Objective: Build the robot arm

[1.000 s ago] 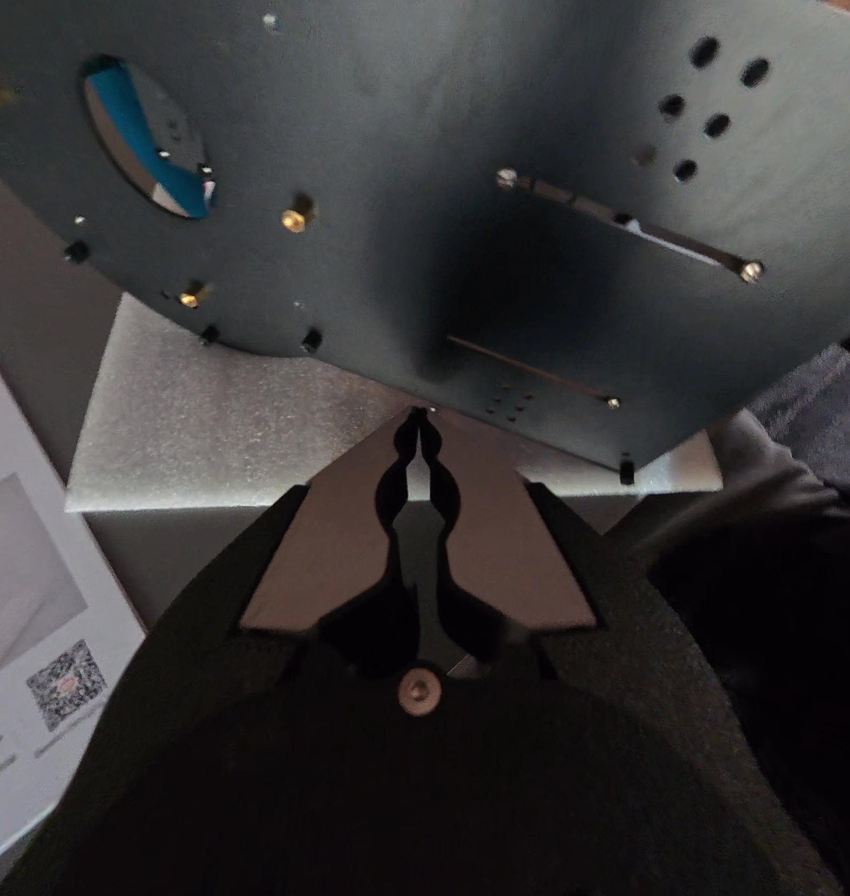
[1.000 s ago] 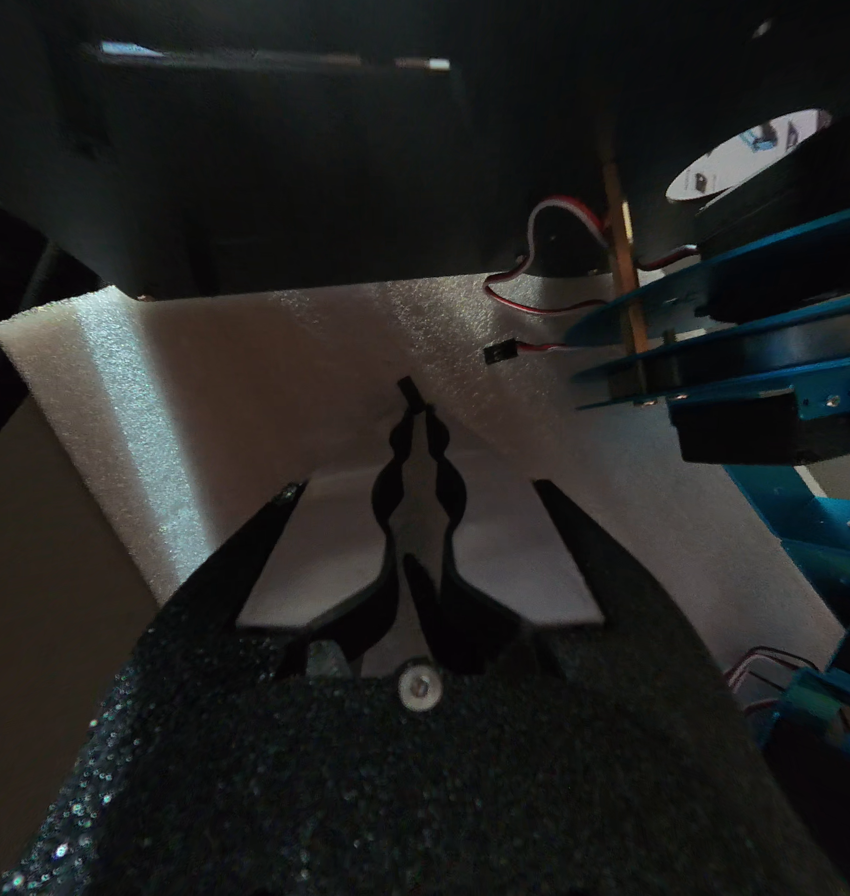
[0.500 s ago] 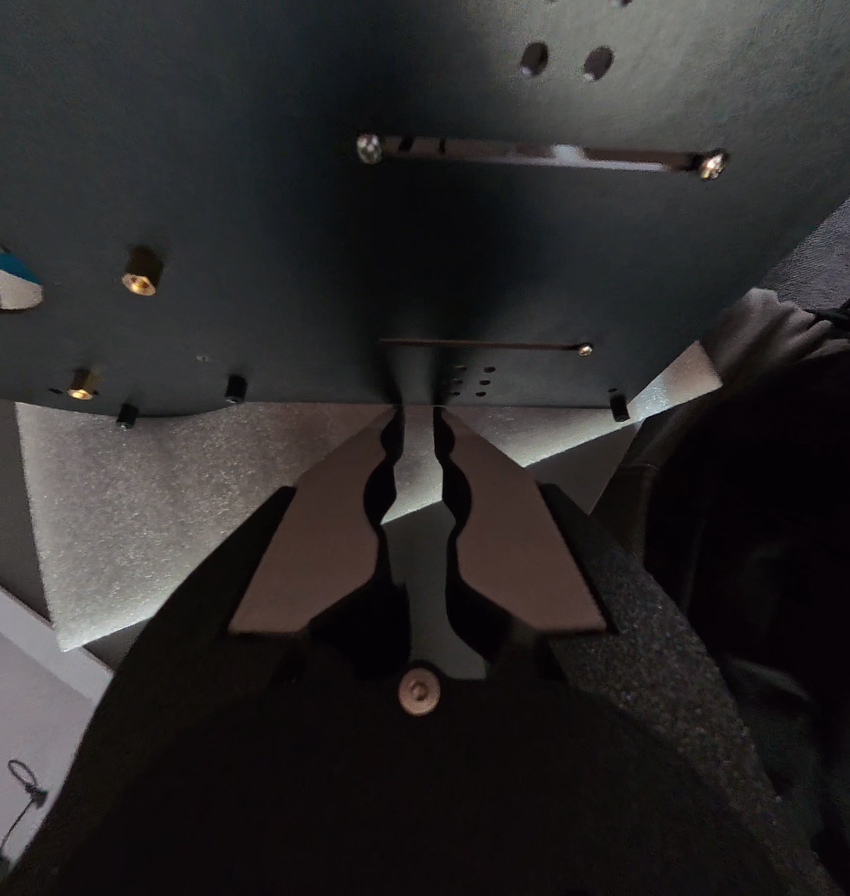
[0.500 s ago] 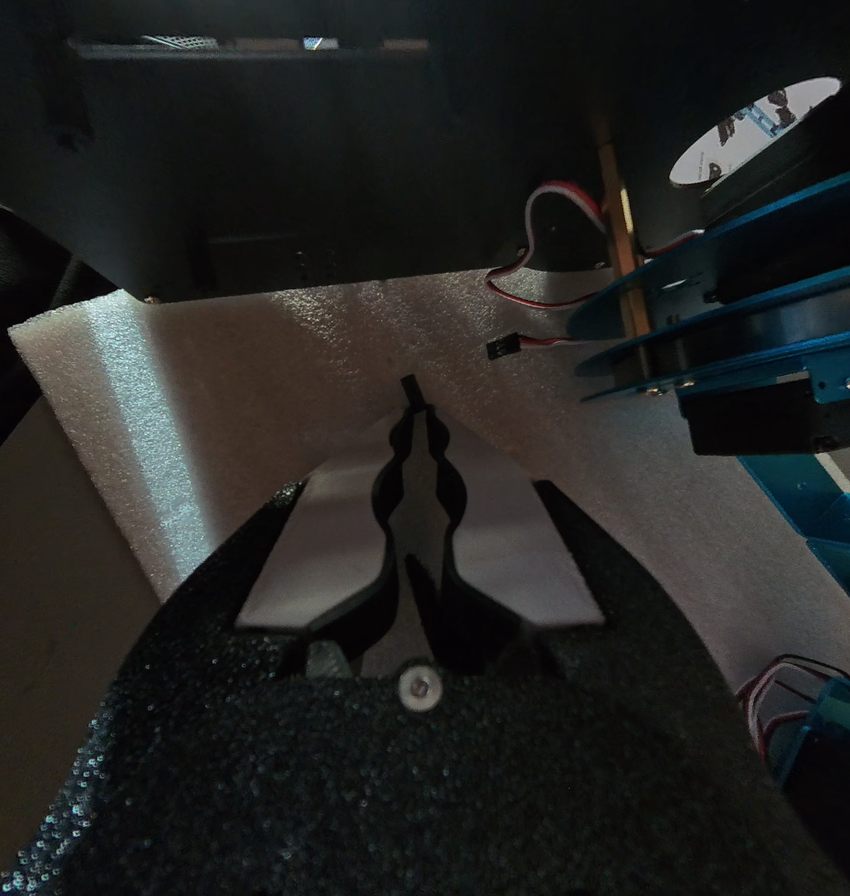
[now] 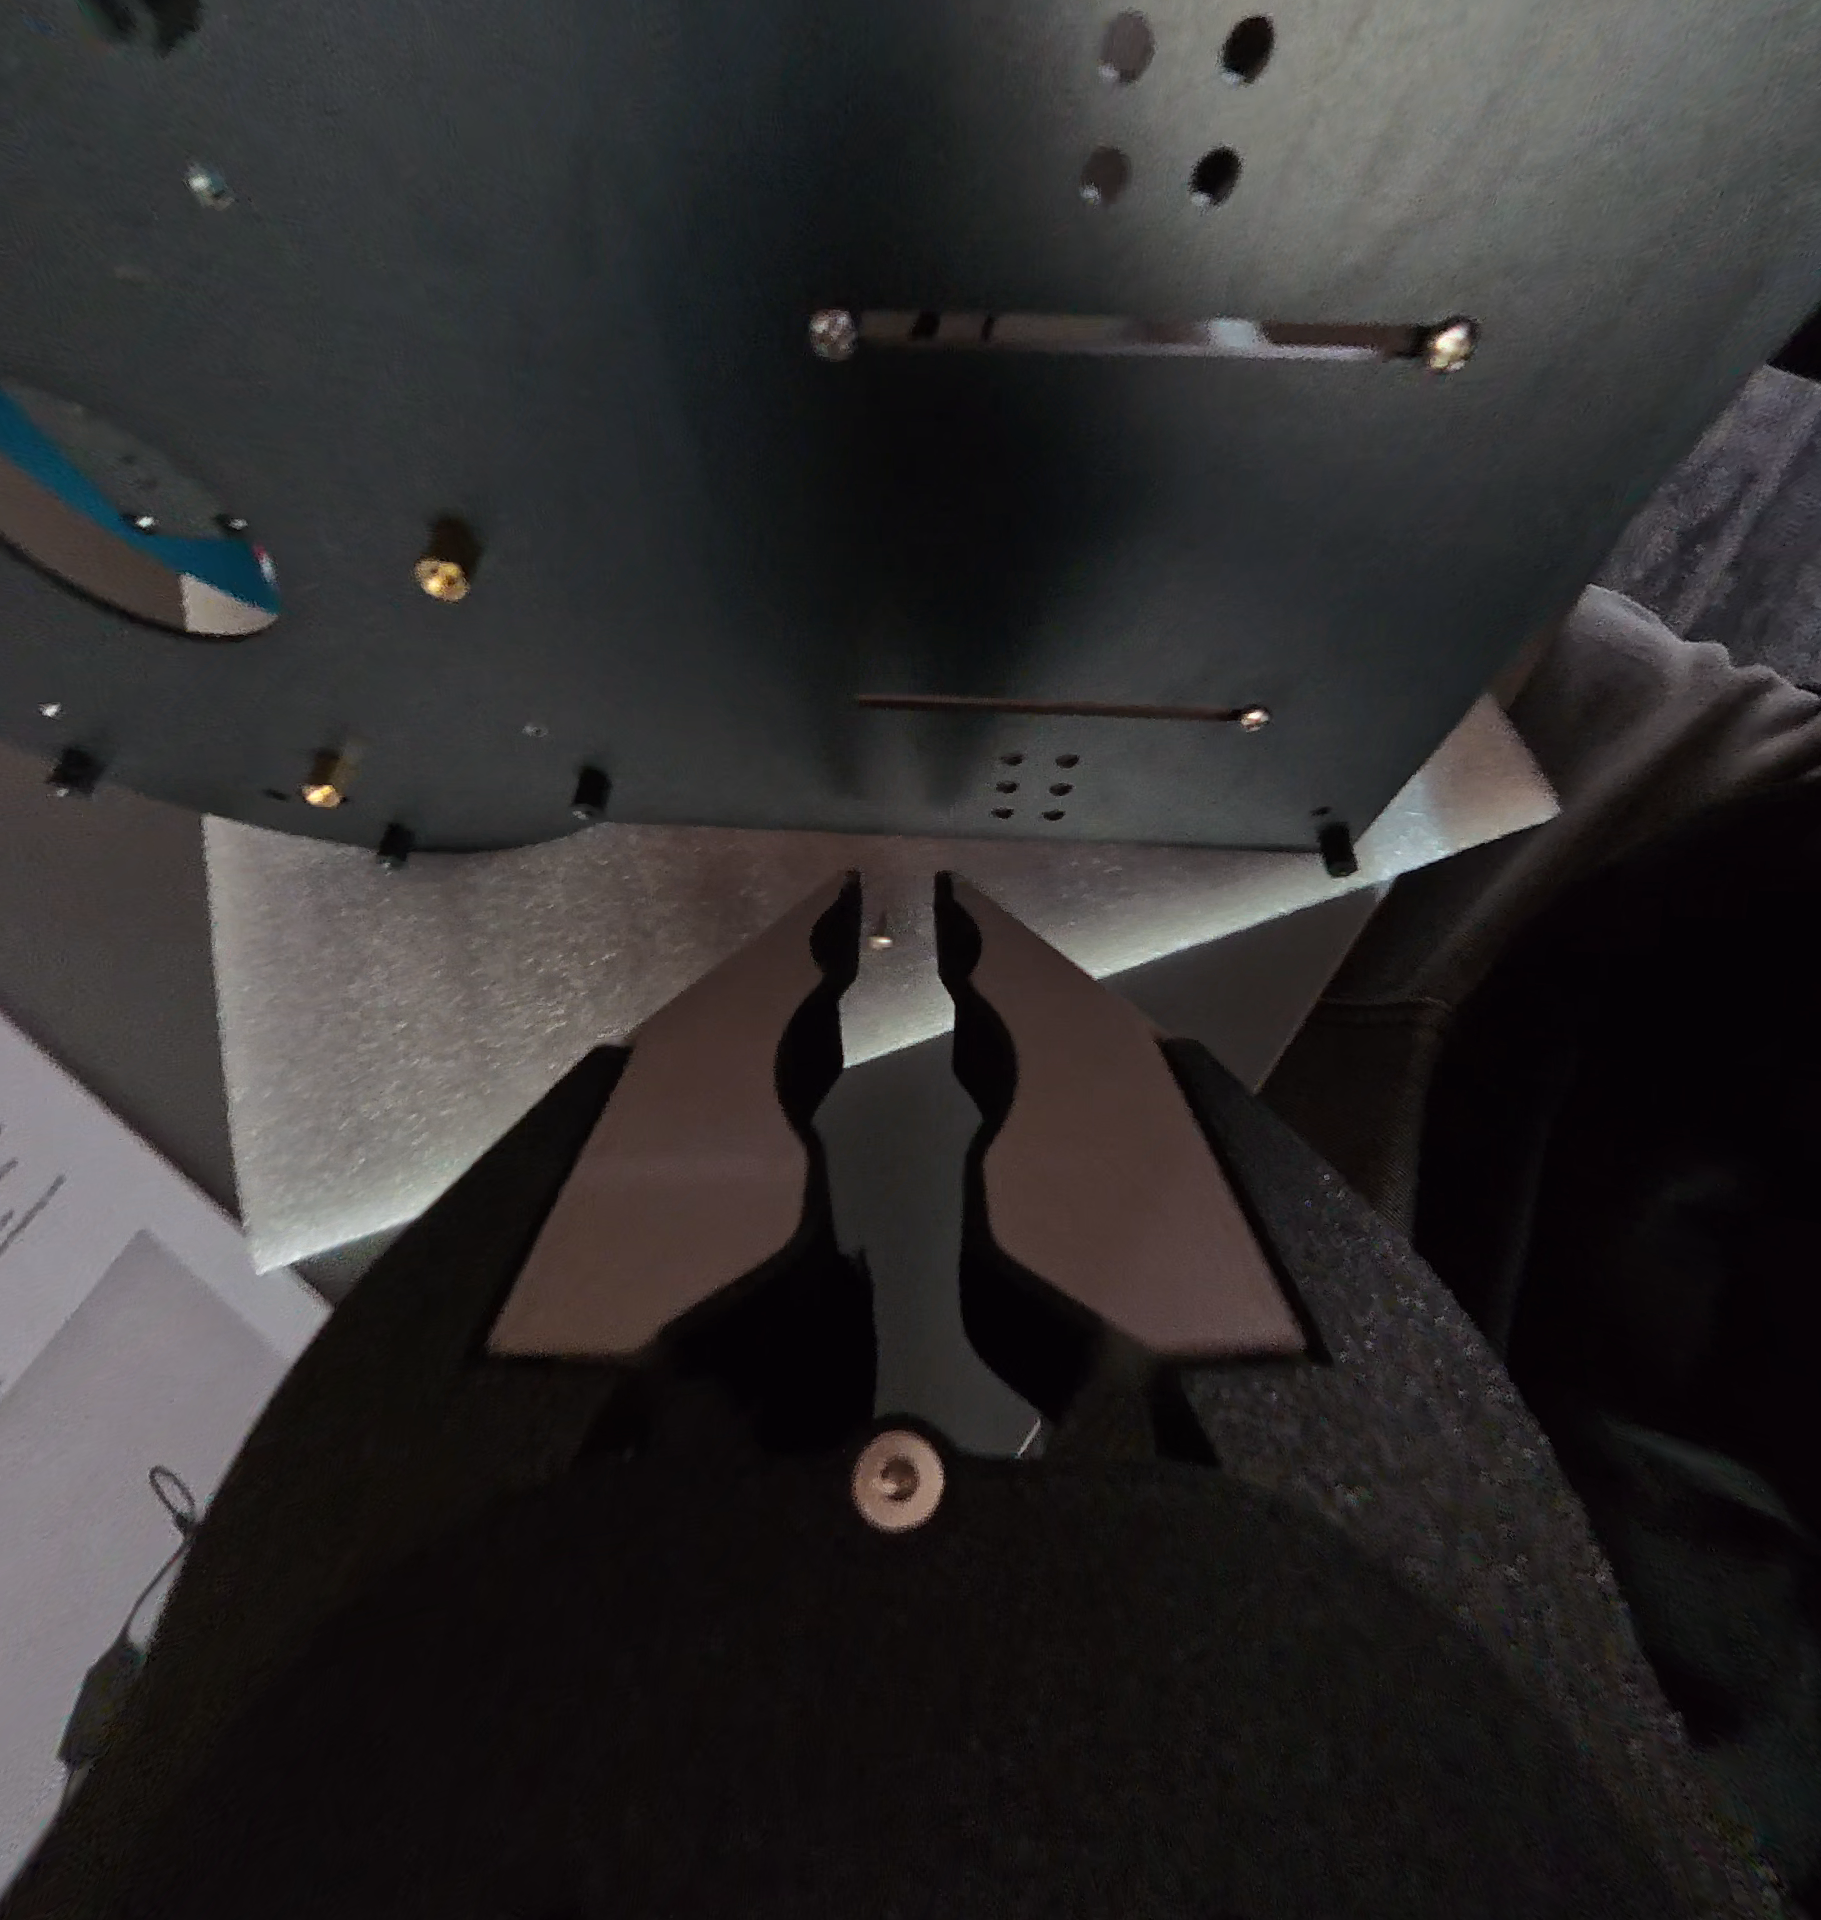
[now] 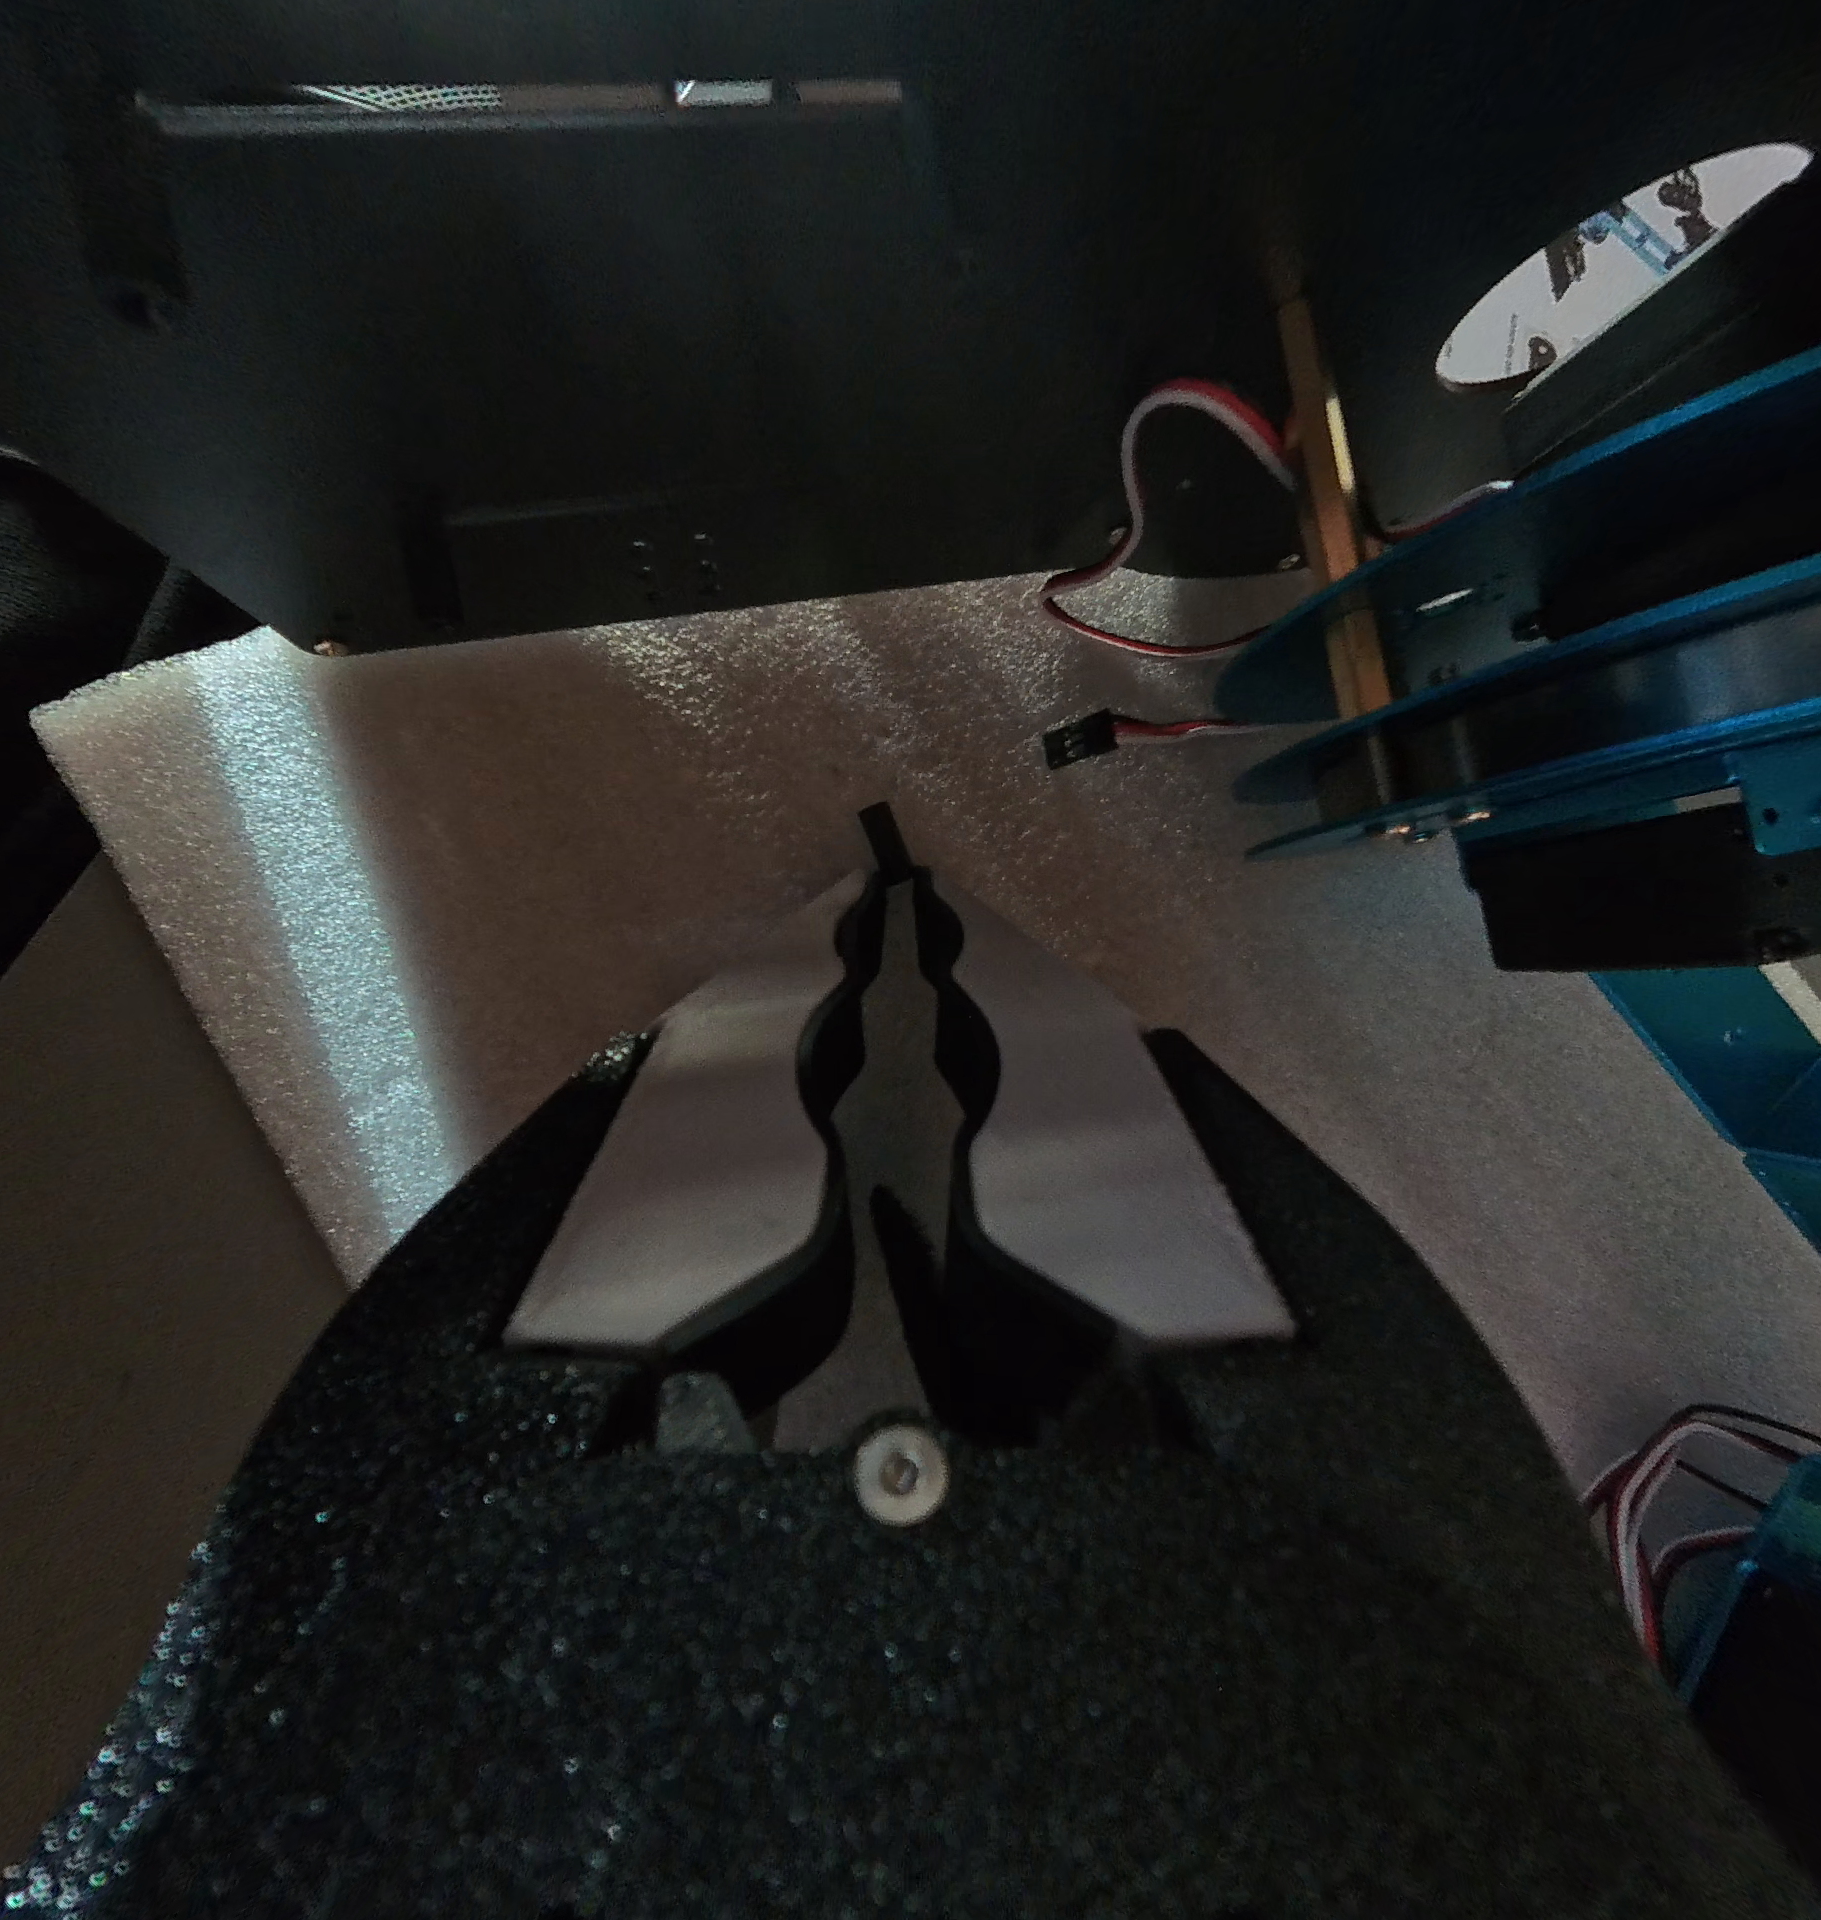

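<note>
Left claw [image 5: 895,881] gapes over a small screw [image 5: 881,932]; right claw [image 6: 893,876] pinches a black standoff [image 6: 878,834].

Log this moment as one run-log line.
left tool: open, small screw between tips on foam sheet | right tool: shut on small black standoff | dark metal plate: tilted above foam

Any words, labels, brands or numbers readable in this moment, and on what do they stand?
None can be read out.
Printed sheet, left of the foam pad: text lines too small and blurred.
Sheet seen through the round hole in the black plate: print too small.
Black plate itself: no markings.
</note>
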